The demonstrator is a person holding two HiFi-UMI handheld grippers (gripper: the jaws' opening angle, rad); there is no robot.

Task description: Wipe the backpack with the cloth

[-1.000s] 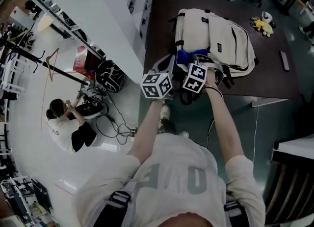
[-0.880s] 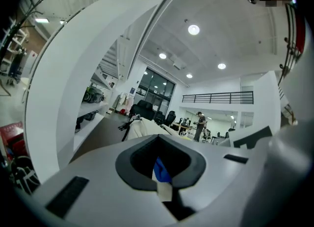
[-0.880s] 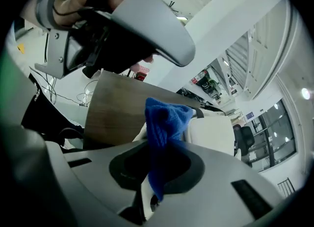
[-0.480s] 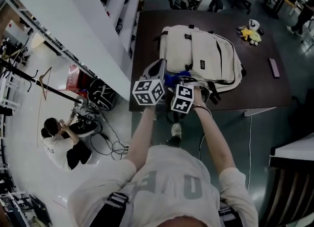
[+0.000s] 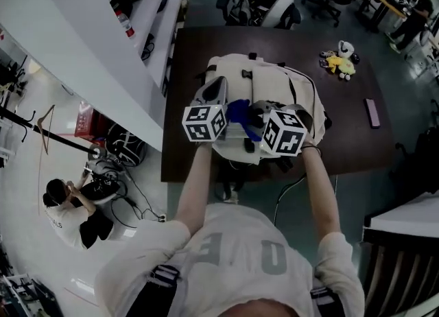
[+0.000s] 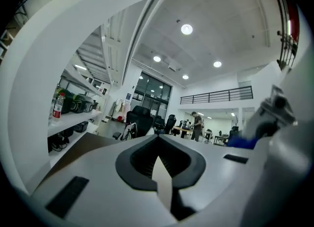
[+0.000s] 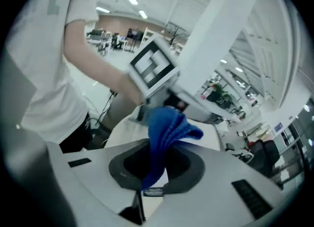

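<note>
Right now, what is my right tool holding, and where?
The right tool pinches the blue cloth by one end; the rest fans out beyond.

I count 2 grippers in my hands: left gripper point(image 6: 161, 172), right gripper point(image 7: 153, 182). 1 backpack point(image 5: 274, 82), 1 cloth point(image 5: 240, 113), 1 table point(image 5: 357, 141). 1 plush toy point(image 5: 337, 62) at 1 o'clock. 1 seated person point(image 5: 65, 213) at 8 o'clock.

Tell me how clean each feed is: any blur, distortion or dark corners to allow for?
Head view: dim and flat, lines bowed at the edges, yet the backpack reads fine. Left gripper view: heavy fisheye, black corners, ceiling lamps glaring, background fairly sharp. Right gripper view: smeared throughout, the blue cloth soft-edged, corners black.
</note>
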